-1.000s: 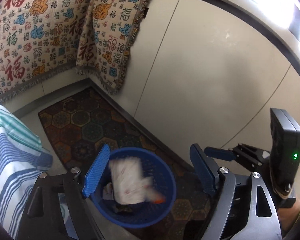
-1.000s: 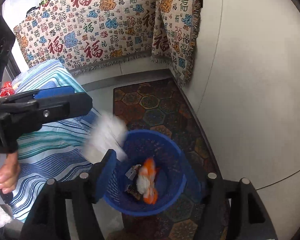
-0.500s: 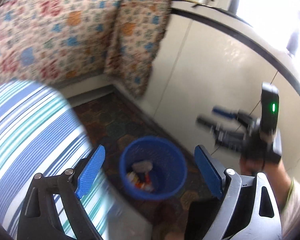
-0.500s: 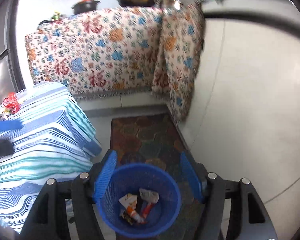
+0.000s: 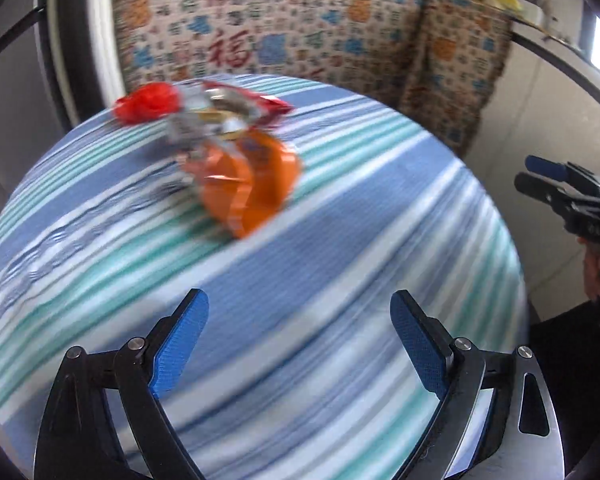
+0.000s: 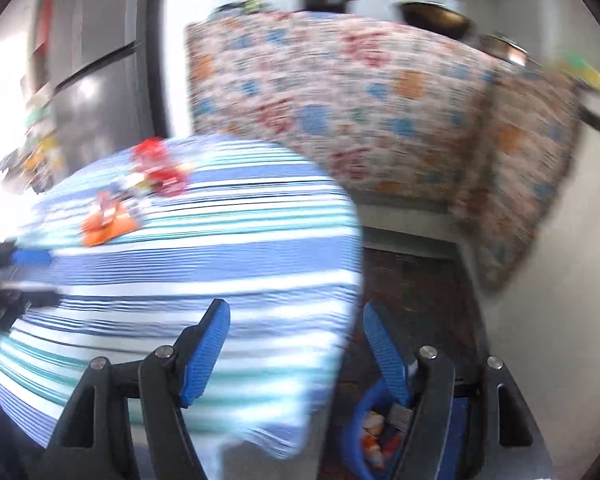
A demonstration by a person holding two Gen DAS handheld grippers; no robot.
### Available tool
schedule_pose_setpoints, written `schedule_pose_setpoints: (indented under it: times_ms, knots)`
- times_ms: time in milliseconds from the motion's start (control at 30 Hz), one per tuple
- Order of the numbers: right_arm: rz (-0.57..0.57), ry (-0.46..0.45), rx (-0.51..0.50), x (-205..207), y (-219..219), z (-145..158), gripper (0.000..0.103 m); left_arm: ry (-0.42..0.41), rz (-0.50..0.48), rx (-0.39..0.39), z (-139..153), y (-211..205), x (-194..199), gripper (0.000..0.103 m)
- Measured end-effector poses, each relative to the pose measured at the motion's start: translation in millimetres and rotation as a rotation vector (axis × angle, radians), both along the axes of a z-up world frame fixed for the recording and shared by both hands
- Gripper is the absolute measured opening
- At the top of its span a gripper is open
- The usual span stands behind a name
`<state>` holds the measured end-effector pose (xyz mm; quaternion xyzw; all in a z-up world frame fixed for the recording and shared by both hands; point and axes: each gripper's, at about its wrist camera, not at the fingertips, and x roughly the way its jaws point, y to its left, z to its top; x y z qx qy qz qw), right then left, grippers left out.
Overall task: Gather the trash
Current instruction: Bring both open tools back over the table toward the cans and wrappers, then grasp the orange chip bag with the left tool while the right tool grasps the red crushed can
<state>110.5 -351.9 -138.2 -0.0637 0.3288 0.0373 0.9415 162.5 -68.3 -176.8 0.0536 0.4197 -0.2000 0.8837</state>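
- Trash left: orange wrapper (image 5: 248,184), a silver-and-red foil packet (image 5: 224,110) just behind it and touching it, and a red crumpled bit (image 5: 148,102) at the far end. All lie bunched on the far part of the striped table (image 5: 340,240), well ahead of my tools.
- My left tool (image 5: 298,336) points down at the table with nothing between the fingers. It's spread wide, I reckon so it can straddle the orange wrapper.
- My right tool (image 6: 296,344) hangs over the near table edge; jaws opening, empty. The blue bin (image 6: 356,432) sits on the floor below it, close to the table for short drops, I'd guess.
- Bin is mostly hidden behind my right tool's finger; I see some scraps inside but can't name them.
- Both views are motion-smeared: wrapper print is unreadable, and I can't tell how much the pieces overlap.
- The pots on the patterned cloth (image 6: 360,100) behind are blurred too.
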Motion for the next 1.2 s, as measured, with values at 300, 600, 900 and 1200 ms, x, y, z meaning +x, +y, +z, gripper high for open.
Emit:
schedule_pose_setpoints:
  times_ms: [300,600,900,1200]
  knots:
    - [0.076,0.163,-0.026,81,94,-36,0.071,0.023,0.063,0.037,-23,33,38,0.093]
    - [0.055,0.193,0.025,105,97,-49,0.071,0.024,0.070,0.100,-27,25,43,0.101]
    - [0.051,0.198,0.029,110,98,-49,0.074,0.028,0.070,0.087,-27,28,44,0.102]
    - [0.050,0.197,0.030,109,98,-48,0.074,-0.062,0.081,-0.020,-7,29,42,0.102]
